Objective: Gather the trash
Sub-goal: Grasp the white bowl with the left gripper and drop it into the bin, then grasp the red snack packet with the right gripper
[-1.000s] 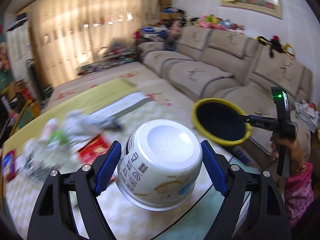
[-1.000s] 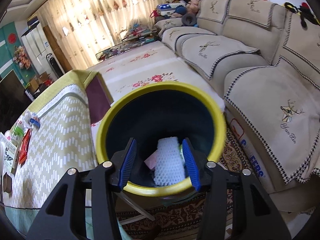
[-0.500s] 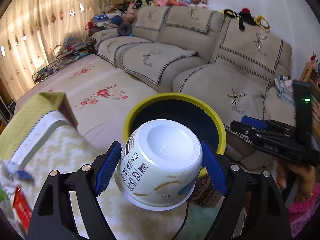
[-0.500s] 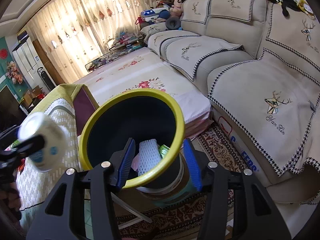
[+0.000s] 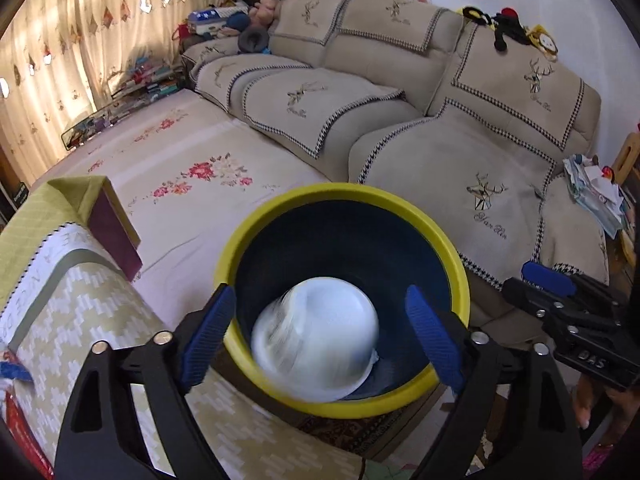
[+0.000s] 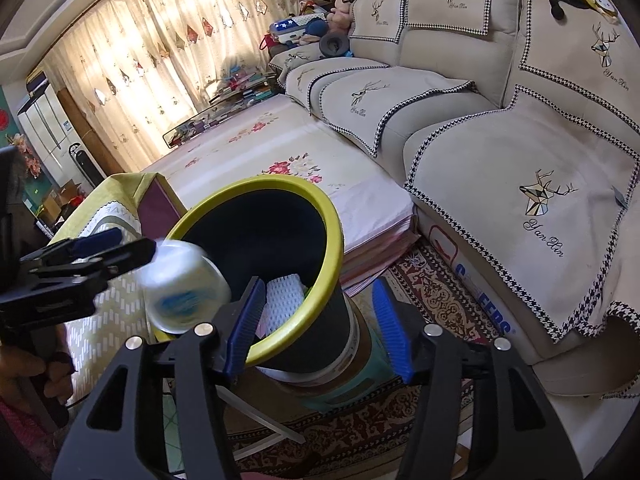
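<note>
A white paper bowl [image 5: 316,340] shows blurred, bottom up, dropping inside the dark bin with the yellow rim [image 5: 340,196]. My left gripper [image 5: 320,336] hangs over the bin's near edge; its jaws are opening and the blue pads stand clear of the bowl. In the right wrist view the bowl [image 6: 184,284] is just off the left gripper [image 6: 116,246], at the bin's rim [image 6: 332,240]. My right gripper [image 6: 319,328] is opening too, with nothing held. It stays to the right of the bin [image 5: 532,286]. White foam netting [image 6: 284,300] lies in the bin.
The table with the green and cream cloth [image 5: 80,320] stands left of the bin, with a red packet [image 5: 16,420] at its edge. A beige sofa [image 5: 460,168] and a flowered low bed [image 5: 192,168] lie behind. A patterned rug [image 6: 440,292] is underfoot.
My left gripper swung from over the table to above the bin with the bowl, then let it go. The right gripper drew back from the bin and its jaws widened.
</note>
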The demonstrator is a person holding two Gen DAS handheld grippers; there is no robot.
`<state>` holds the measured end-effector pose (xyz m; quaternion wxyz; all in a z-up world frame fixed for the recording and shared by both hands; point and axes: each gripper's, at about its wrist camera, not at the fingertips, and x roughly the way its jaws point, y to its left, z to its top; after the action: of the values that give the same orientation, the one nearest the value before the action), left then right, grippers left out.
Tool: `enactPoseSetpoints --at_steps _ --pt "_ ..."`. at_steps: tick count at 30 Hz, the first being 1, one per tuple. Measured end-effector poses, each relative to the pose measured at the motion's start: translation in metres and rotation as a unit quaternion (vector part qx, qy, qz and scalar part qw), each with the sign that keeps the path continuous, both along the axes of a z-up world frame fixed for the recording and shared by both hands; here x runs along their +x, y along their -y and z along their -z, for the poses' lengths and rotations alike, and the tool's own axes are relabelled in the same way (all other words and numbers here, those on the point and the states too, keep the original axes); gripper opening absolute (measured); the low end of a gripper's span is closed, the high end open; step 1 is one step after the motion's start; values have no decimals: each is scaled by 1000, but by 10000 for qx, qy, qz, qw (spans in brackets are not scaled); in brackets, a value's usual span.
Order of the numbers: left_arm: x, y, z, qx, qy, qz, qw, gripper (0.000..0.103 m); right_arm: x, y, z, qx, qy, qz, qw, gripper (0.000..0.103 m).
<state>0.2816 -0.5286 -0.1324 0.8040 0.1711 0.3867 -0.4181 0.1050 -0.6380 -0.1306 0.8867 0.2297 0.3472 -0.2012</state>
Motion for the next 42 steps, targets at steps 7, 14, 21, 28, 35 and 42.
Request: enactPoseSetpoints --at_steps 7,14,21,28,35,42 --pt "-16 -69 -35 -404 12 -280 9988 89 8 -12 3 44 -12 -168 9998 54" --pt "-53 -178 -74 -953 324 -876 9911 93 27 -39 0 33 -51 -535 9985 54" --pt "-89 -314 -93 -1035 780 -2008 9710 95 67 -98 -10 -105 -45 -1333 9910 55" --pt "-112 -435 -90 -901 933 -3229 9375 95 112 -188 -21 -231 -99 -2384 9708 56" --pt "-126 -493 -84 -1107 926 -3604 9216 95 150 -289 -32 -379 -177 -3395 9397 57" --pt "-130 -506 -74 -1187 821 -3693 9180 95 180 -353 -28 -376 -399 -3907 9189 71"
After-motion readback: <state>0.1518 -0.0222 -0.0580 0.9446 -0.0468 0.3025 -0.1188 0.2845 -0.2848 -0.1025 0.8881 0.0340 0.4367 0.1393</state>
